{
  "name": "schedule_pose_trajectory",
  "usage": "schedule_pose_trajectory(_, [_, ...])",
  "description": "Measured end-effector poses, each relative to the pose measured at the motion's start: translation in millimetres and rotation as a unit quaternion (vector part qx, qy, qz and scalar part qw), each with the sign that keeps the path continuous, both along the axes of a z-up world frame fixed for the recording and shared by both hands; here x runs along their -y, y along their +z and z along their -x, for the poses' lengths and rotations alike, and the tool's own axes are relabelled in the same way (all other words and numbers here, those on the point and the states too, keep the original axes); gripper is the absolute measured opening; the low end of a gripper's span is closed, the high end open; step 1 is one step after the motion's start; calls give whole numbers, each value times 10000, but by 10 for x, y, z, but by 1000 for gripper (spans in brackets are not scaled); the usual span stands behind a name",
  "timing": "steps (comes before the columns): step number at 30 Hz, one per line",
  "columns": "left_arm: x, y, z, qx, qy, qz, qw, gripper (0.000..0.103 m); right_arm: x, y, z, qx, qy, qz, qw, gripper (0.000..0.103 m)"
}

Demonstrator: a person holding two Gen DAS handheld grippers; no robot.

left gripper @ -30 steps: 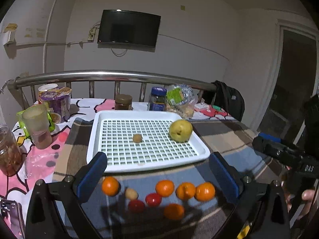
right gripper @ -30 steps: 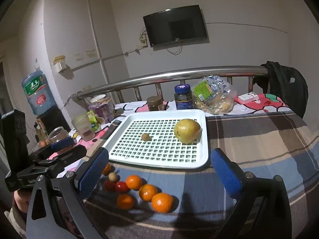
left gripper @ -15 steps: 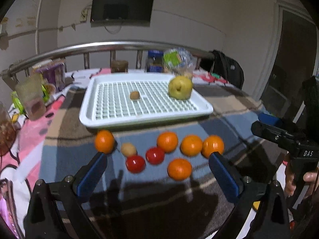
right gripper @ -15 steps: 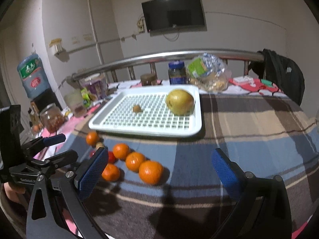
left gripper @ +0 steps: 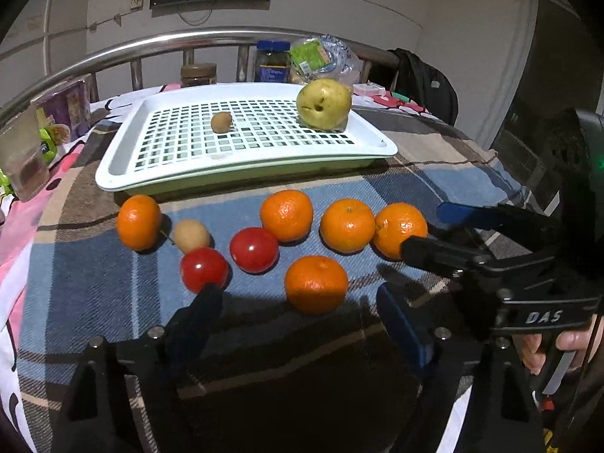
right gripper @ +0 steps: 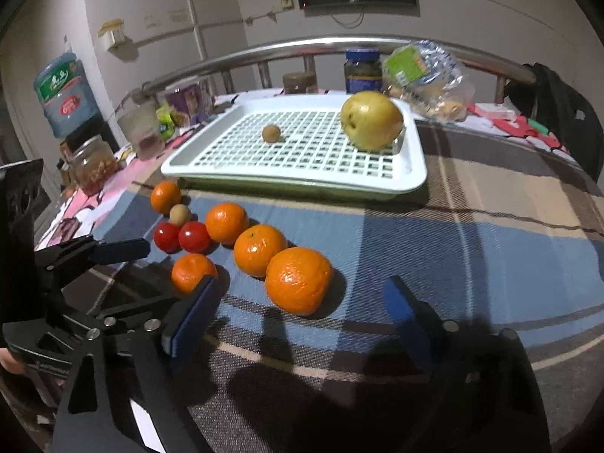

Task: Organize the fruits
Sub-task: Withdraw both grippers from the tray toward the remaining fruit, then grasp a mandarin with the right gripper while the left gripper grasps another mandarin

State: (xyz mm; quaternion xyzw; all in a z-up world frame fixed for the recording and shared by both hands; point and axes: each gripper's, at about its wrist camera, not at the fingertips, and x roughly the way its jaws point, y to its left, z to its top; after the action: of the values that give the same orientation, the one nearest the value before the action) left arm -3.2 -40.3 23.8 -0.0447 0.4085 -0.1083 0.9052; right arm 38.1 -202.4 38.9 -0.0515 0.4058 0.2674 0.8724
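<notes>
A white slotted tray (left gripper: 113,173) (right gripper: 415,173) holds a yellow pear (left gripper: 324,102) (right gripper: 372,120) and a small brown fruit (left gripper: 221,122) (right gripper: 271,133). In front of it on the plaid cloth lie several oranges, two red tomatoes (left gripper: 253,250) (right gripper: 194,237) and a small tan fruit (left gripper: 191,234). My left gripper (left gripper: 298,315) is open, low, just before the nearest orange (left gripper: 316,284). My right gripper (right gripper: 302,311) is open around the big front orange (right gripper: 298,280), not touching. It also shows in the left wrist view (left gripper: 426,230).
Jars (left gripper: 272,61), a plastic bag (right gripper: 426,75) and cups (right gripper: 141,132) stand behind and left of the tray along a metal rail (left gripper: 226,37). A water bottle (right gripper: 64,94) stands far left. A dark jacket (left gripper: 422,83) hangs at the back right.
Both grippers have moved down and forward toward the fruit on the cloth. The fruit looks larger and closer. Nothing has been taken hold of.
</notes>
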Motion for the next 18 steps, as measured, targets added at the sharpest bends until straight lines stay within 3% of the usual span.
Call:
schedule_pose_trajectory(6, [32, -60, -74, -138, -34, 2, 9999, 69, -55, -127, -95, -187, -41, 134, 9997, 66])
schedule_pose_trajectory(8, [45, -81, -105, -178, -37, -27, 9998, 63, -66, -160, -124, -241, -54, 152, 9996, 61])
schedule_pose_trajectory(10, [49, -102, -136, -223, -48, -18, 9997, 55, -78, -183, -146, -291, -45, 136, 9995, 51])
schedule_pose_trajectory(14, [52, -104, -157, -222, -105, 46, 9997, 40, -122, -224, -165, -344, 1, 105, 9994, 42])
schedule_pose_trajectory(18, [50, -102, -159, -226, -125, 79, 9996, 40, -101, -222, -147, -312, -5, 49, 9995, 39])
